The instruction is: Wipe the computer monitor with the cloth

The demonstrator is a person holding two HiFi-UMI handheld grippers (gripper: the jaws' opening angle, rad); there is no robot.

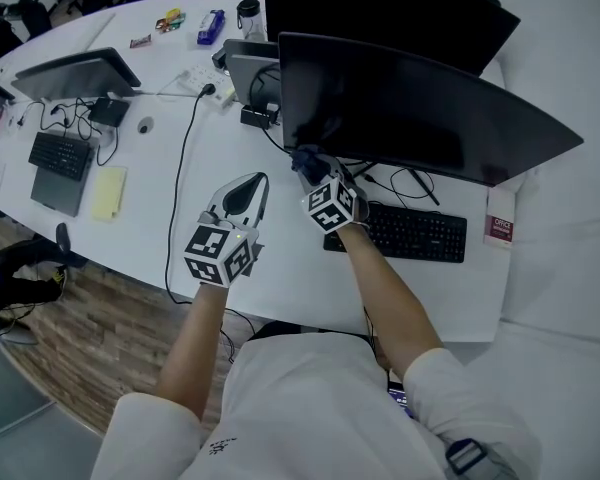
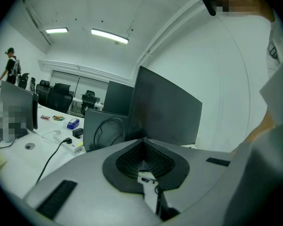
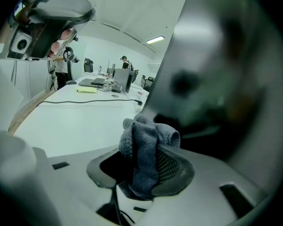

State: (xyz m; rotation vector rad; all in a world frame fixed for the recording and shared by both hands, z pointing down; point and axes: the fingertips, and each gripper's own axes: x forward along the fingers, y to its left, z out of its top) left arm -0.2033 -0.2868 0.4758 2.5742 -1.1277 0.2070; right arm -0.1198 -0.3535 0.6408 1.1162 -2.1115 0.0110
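The wide dark computer monitor (image 1: 420,108) stands on the white desk (image 1: 280,268). My right gripper (image 1: 306,165) is shut on a bunched blue-grey cloth (image 1: 302,158) at the monitor's lower left corner. In the right gripper view the cloth (image 3: 144,145) sticks up between the jaws of the right gripper (image 3: 148,149), and the screen (image 3: 217,79) fills the right side, very close. My left gripper (image 1: 245,193) hovers over the desk to the left, apart from the monitor. In the left gripper view, that gripper (image 2: 144,142) has its jaws together with nothing between them, and the monitor (image 2: 170,112) is ahead.
A black keyboard (image 1: 410,231) lies under the monitor, with cables behind it. A second monitor (image 1: 380,8) stands further back. To the left are a small grey screen (image 1: 252,73), a black power cable (image 1: 185,168), a yellow pad (image 1: 109,191), another keyboard (image 1: 60,155) and a laptop (image 1: 75,73).
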